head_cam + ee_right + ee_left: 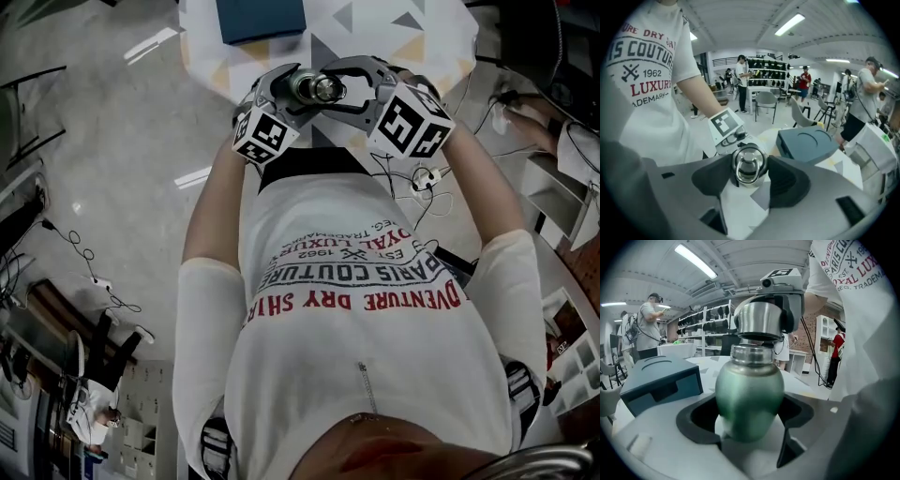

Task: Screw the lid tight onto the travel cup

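While the left gripper (749, 427) clamps the green travel cup (749, 387) by its belly, the right gripper (749, 177) is closed on the steel lid (759, 320), which stands just above the cup's neck (751, 355) (top middle of the head view). I judge the 2 axes must line up first; then turn gently, without forcing, so threads do not cross.

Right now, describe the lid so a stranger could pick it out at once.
Start at the patterned table ahead of the person's white shirt. Near its edge, the right tongs clamp the lid. It is a shiny steel cap with a ring on top, unlike the green-bodied travel cup beside it.
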`<state>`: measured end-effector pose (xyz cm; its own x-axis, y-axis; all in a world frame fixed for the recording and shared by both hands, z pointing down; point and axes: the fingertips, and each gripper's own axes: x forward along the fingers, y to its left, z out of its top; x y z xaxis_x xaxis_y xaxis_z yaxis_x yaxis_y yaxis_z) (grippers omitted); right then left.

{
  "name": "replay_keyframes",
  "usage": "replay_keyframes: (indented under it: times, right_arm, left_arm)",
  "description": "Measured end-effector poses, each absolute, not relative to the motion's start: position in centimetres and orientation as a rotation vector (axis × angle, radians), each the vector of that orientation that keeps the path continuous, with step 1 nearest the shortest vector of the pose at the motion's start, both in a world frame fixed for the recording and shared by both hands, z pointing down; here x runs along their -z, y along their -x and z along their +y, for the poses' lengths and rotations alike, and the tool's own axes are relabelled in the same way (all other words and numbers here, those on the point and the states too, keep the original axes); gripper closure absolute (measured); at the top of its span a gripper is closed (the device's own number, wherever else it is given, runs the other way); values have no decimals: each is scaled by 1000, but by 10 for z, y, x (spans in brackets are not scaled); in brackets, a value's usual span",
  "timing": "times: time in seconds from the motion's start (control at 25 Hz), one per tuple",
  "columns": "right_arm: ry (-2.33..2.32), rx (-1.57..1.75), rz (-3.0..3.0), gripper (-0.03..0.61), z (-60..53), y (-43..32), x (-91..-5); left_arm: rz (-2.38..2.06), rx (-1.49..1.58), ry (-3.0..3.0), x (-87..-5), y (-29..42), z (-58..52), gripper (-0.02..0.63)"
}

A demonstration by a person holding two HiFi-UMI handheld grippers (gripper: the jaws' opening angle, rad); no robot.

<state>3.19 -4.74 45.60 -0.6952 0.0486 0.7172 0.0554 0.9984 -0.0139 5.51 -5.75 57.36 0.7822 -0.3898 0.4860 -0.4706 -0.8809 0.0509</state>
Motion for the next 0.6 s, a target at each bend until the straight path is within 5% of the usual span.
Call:
replay_keyframes:
  times: [0.6]
  right_arm:
    - [336, 120, -2243, 336, -42, -12, -473]
  left_arm:
    - [-659, -702, -2809, -574, -56, -56, 230]
